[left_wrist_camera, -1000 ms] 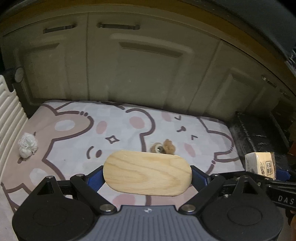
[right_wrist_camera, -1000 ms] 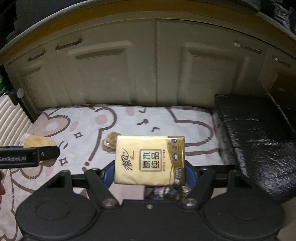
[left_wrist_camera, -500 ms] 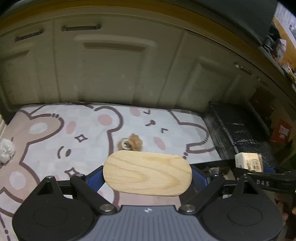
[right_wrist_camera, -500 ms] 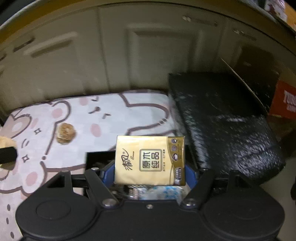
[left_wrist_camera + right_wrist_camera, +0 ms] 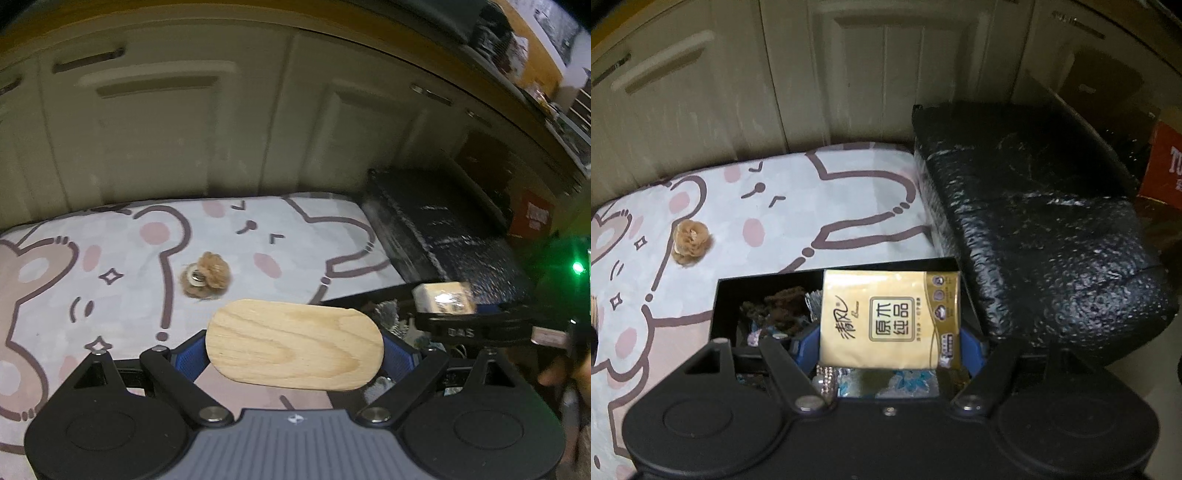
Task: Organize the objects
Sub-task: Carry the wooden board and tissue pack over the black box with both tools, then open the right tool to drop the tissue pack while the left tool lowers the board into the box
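Observation:
My left gripper [image 5: 294,349] is shut on a flat oval wooden piece [image 5: 294,349], held crosswise above the bear-print mat [image 5: 122,280]. My right gripper [image 5: 889,319] is shut on a yellow tissue pack [image 5: 889,319], which hangs over an open black box [image 5: 746,286] holding several small items. In the left wrist view the right gripper [image 5: 441,301] shows side-on at the right with the tissue pack [image 5: 441,301] in it. A small brown fluffy object [image 5: 205,275] lies on the mat [image 5: 775,218], also seen as the fluffy object [image 5: 690,240] left of the box.
A black textured cushion [image 5: 1045,229] lies right of the mat, against cream cabinet doors [image 5: 738,92]. A red carton [image 5: 1161,166] stands at the far right. A person's hand [image 5: 569,369] shows at the right edge of the left wrist view.
Both grippers have swung to the right, each keeping its hold. The right one also dropped, bringing the black box into view under the tissue pack. The white ball left the left view.

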Motion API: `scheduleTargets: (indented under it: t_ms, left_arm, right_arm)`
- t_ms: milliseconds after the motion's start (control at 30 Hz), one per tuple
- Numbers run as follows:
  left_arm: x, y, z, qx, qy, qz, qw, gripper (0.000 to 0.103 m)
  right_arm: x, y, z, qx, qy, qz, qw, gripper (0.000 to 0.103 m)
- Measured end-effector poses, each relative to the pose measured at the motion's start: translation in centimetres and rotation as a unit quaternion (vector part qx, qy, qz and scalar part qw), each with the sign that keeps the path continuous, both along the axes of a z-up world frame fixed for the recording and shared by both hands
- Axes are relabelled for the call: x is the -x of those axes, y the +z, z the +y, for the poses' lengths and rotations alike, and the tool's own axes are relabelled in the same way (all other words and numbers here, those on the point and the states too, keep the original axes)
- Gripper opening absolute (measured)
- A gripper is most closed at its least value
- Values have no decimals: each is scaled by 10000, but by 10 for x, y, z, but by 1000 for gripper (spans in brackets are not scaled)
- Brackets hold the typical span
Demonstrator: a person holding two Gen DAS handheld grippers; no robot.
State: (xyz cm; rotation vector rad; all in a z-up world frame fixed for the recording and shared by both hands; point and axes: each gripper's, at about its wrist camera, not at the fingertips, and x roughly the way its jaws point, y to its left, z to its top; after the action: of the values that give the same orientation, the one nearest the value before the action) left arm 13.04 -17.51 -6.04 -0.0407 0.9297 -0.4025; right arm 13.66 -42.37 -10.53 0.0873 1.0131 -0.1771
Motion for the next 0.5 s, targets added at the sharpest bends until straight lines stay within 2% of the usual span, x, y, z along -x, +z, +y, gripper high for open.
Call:
scheduleTargets:
  t_ms: [33, 100, 367, 500]
  left_arm:
    - [0, -1, -2, 1, -49, 6, 10000, 93]
    - [1, -3, -8, -8, -160, 27, 9999, 93]
    - [4, -9, -30, 19, -570, 110, 9983, 93]
    - [10, -11, -45, 113, -934, 147, 9955, 93]
  right_arm:
    - [-1, -2, -1, -14, -13, -19, 10000, 77]
    - [-1, -3, -3, 0, -90, -55, 9999, 88]
    - [2, 4, -12, -66, -211, -123, 9997, 86]
    - [7, 14, -17, -290, -350, -149, 9989, 84]
